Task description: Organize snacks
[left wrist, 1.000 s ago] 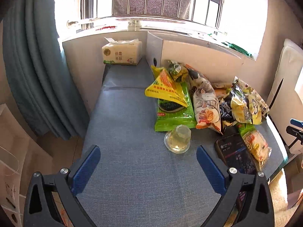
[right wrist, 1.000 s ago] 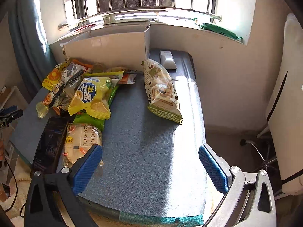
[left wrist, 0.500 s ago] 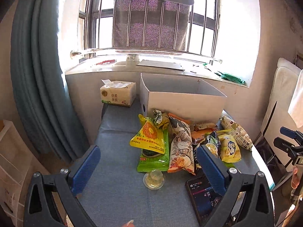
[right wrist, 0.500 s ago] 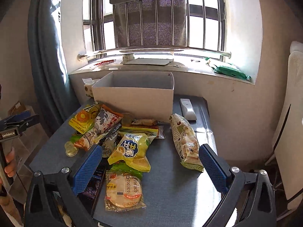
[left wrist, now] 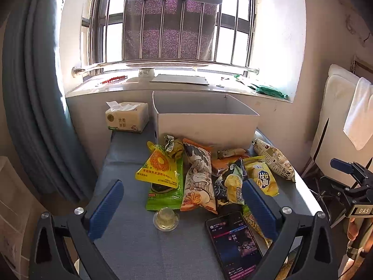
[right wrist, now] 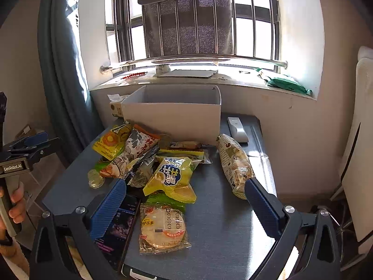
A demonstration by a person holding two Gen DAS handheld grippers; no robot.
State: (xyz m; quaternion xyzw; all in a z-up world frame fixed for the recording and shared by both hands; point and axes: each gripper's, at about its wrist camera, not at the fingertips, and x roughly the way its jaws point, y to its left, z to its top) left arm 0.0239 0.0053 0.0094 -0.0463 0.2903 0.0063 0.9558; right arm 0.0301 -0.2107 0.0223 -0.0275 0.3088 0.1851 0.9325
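While both grippers hover above the near edge of the grey table (left wrist: 130,252), neither one holds anything. The left gripper (left wrist: 183,206) has its jaws wide apart; the right gripper (right wrist: 185,206) likewise has its jaws wide apart.

Item count on the table:
- One white box (left wrist: 205,122), open-topped, at the far edge against the wall below the window sill. What can be seen of its interior holds no items; its floor is hidden.
- One tissue pack (left wrist: 127,116), just left of the box.
- One snack pile (left wrist: 198,175) in front of the box, of roughly ten overlapping packets; an exact count cannot be made.
- One long beige packet (right wrist: 234,163), lying apart to the right of the pile.
- One round rice-cracker packet (right wrist: 163,229), at the near edge of the pile.
- One clear jelly cup (left wrist: 166,218), just in front of the pile.
- One phone (left wrist: 235,242), screen lit, near the front edge.
- One white remote (right wrist: 237,129), right of the box.
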